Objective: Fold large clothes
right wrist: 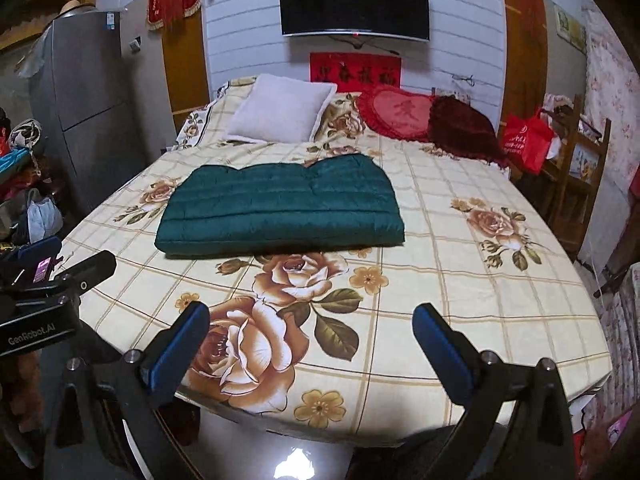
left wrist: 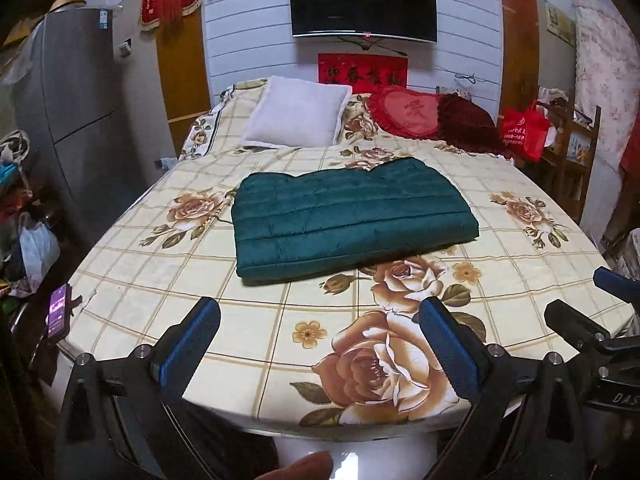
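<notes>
A dark green quilted garment (left wrist: 352, 220) lies folded into a flat rectangle in the middle of the bed (left wrist: 224, 320); the right wrist view shows the same garment (right wrist: 280, 212) left of centre. My left gripper (left wrist: 320, 320) hangs open over the bed's near edge, well short of the garment, with nothing between its blue pads (left wrist: 188, 344). My right gripper (right wrist: 312, 320) is open too, also empty, above the near edge of the bed (right wrist: 460, 280). Each view catches the other gripper at its side edge.
A white pillow (left wrist: 298, 112), a red heart cushion (left wrist: 404, 114) and a dark red cushion (left wrist: 468, 124) lie at the head of the bed. A grey fridge (left wrist: 68, 120) and piled bags stand left; a wooden chair with a red bag (left wrist: 524, 132) right. A phone (left wrist: 58, 312) is at the left edge.
</notes>
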Demonstrator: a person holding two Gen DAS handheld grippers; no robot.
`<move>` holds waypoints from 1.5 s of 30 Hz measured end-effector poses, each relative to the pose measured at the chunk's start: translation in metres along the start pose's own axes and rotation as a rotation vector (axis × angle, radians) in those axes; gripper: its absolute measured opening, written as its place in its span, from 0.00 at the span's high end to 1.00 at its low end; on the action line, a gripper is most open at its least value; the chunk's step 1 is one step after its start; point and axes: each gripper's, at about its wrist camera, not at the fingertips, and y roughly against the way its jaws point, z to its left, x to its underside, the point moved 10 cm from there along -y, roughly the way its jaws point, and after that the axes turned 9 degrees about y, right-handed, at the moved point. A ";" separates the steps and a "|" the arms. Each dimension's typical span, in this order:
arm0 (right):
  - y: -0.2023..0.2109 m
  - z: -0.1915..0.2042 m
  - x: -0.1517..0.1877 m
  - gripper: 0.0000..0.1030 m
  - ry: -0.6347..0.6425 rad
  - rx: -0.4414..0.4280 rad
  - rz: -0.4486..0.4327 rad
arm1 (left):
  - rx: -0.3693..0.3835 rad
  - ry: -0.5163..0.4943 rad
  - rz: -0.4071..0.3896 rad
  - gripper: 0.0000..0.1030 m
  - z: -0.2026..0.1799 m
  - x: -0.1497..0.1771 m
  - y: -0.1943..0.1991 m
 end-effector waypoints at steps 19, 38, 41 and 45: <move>-0.002 -0.001 0.005 0.00 -0.006 0.007 0.003 | -0.014 0.013 0.026 0.32 0.002 0.002 -0.006; 0.000 0.002 0.000 0.00 0.013 0.004 0.000 | -0.007 0.014 0.027 0.32 -0.001 0.003 -0.006; 0.000 0.002 0.000 0.00 0.010 0.003 0.000 | -0.004 0.016 0.033 0.32 -0.002 0.003 -0.006; -0.001 0.004 -0.001 0.00 0.012 -0.001 0.000 | -0.004 0.019 0.037 0.32 -0.003 0.003 -0.007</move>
